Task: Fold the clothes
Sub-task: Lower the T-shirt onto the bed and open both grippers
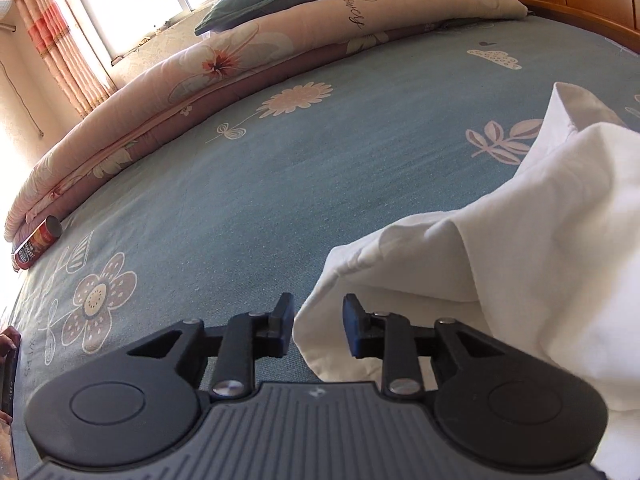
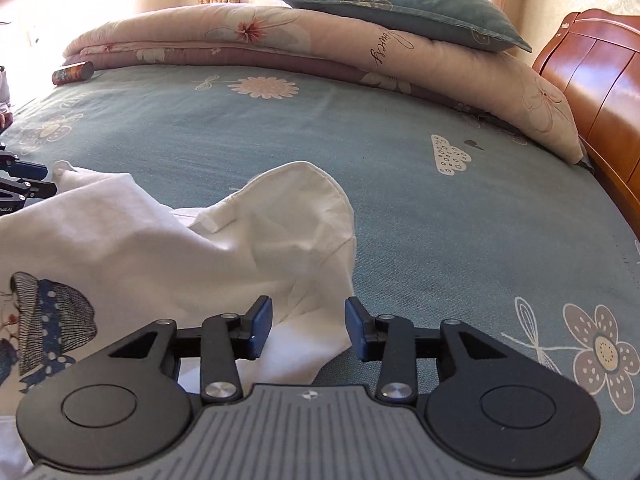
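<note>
Two black hand-held grippers, left gripper [image 1: 316, 330] and right gripper [image 2: 309, 330], hover with jaws parted at opposite edges of a rumpled white cotton T-shirt [image 2: 168, 248] on the blue flowered bedsheet [image 2: 360, 152]. Light and limp, the shirt looks best pinched at its hems.

Shirt [image 2: 132, 240] lies crumpled on the bed [image 2: 400, 200], near edge, between the two grippers. Left gripper [image 1: 316, 330] at the shirt's left edge, jaws apart, cloth edge between them. Right gripper [image 2: 309, 328] at the shirt's right edge, jaws apart, a fold of cloth between them. Folded quilt [image 2: 280, 36] runs along the far side of the bed. Pillow [image 2: 404, 10] on top of the quilt, toward the headboard [image 2: 600, 92]. Can [image 2: 73, 73] lies on its side against the quilt's end away from the headboard.
</note>
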Motion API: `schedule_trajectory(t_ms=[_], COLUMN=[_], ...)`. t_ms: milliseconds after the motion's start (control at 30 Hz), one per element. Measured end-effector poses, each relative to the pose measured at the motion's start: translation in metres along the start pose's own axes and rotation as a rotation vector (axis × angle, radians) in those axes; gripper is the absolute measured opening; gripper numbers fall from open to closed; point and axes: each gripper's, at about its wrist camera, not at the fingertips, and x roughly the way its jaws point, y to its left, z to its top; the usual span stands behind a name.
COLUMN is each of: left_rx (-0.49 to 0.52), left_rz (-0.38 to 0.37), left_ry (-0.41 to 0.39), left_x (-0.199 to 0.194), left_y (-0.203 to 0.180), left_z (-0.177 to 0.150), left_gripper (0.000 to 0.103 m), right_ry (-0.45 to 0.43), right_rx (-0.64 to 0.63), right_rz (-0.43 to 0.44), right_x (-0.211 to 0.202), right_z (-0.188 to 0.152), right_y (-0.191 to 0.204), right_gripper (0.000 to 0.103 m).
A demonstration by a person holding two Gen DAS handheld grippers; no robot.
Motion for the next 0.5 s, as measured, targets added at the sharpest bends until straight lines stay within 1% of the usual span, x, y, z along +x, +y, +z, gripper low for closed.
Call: schedule_trajectory(t_ms=[33,67,200,233,267,300,400,467,500], left_rx=[-0.021,-0.043,-0.128,-0.144,-0.156,-0.169,-0.200,-0.214,-0.216], left_rz=[-0.025,-0.050,-0.165,-0.187,-0.205,-0.217,-0.238,-0.250,-0.258], left_ry=[0.010,0.020,0.082,0.094,0.104,0.109,0.102,0.095,0.092], left_x=[-0.009,-0.018,-0.053,-0.061,-0.069,-0.076,-0.099,-0.112,-0.118], left_y=[0.003,0.006,0.010,0.009,0.008,0.007,0.002,-0.002,-0.004], left_z=[-0.004,-0.007,-0.026,-0.032,-0.037,-0.043,-0.058,-0.067,-0.071], left_gripper=[0.042,0.043,0.044,0.045,0.050,0.053,0.054,0.056,0.057], right_ry=[0.000,0.000,0.001,0.001,0.001,0.001,0.000,-0.007,-0.009], right_rx=[0.004,0.008,0.023,0.027,0.031,0.035,0.055,0.108,0.137], right_rz=[0.008,0.017,0.050,0.058,0.066,0.074,0.097,0.118,0.132], right_x=[-0.010,-0.019,-0.058,-0.068,-0.078,-0.087,-0.112,-0.127,-0.134], right_z=[-0.005,-0.011,-0.033,-0.038,-0.044,-0.049,-0.066,-0.080,-0.087], right_y=[0.004,0.007,0.022,0.026,0.029,0.033,0.042,0.042,0.042], right_gripper=[0.046,0.047,0.049,0.052,0.054,0.054,0.054,0.056,0.058])
